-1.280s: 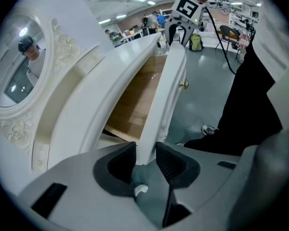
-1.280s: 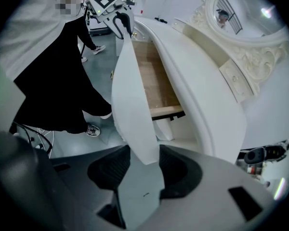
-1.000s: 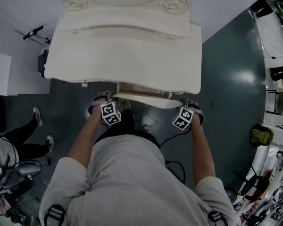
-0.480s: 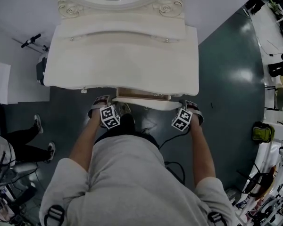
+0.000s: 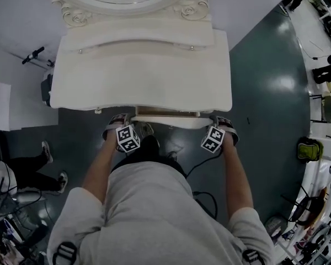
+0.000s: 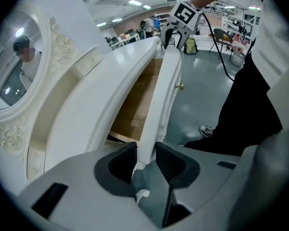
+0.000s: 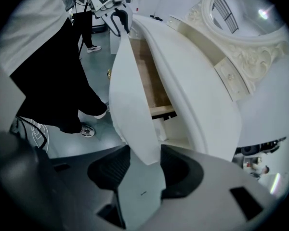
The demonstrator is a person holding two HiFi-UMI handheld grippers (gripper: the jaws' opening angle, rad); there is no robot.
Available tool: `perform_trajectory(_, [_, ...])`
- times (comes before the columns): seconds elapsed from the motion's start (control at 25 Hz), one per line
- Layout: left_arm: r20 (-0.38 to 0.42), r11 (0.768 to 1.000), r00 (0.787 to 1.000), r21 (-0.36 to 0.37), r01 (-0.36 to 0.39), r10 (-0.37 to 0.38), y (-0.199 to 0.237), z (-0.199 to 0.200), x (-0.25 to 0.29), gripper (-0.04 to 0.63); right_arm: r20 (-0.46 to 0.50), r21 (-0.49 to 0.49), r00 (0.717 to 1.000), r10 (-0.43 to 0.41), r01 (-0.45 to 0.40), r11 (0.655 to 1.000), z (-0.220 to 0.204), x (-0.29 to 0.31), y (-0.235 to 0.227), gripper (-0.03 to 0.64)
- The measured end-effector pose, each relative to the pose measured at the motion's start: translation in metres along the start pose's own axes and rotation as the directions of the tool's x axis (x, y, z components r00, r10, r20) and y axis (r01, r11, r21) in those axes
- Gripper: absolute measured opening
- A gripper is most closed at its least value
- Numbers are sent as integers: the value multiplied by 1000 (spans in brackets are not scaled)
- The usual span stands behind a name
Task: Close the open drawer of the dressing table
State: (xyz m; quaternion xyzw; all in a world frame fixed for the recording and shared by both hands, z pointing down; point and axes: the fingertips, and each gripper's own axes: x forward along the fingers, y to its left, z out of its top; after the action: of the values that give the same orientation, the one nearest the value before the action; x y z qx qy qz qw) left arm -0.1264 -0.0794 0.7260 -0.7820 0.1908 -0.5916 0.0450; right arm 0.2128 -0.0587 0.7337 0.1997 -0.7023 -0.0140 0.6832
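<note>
Since a second ago the drawer [image 5: 166, 112] sits further under the dressing table [image 5: 140, 76]; only a narrow strip of its wooden inside shows. Left gripper [image 6: 145, 160] pinches one end of the drawer front [image 6: 161, 95]. Right gripper [image 7: 144, 170] pinches the other end, pads on both faces.

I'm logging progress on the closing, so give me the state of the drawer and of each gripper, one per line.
drawer: partly open, its wooden inside showing below the tabletop.
left gripper: jaws closed on the left end of the drawer's front panel.
right gripper: jaws closed on the right end of the same panel.
</note>
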Motion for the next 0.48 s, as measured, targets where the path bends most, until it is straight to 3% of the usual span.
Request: perform_trajectory(0.48, [-2,1000,1000,0,3,-3,5,2,4,127,4,7,1000,-21,21,1000,0,4,-5,195])
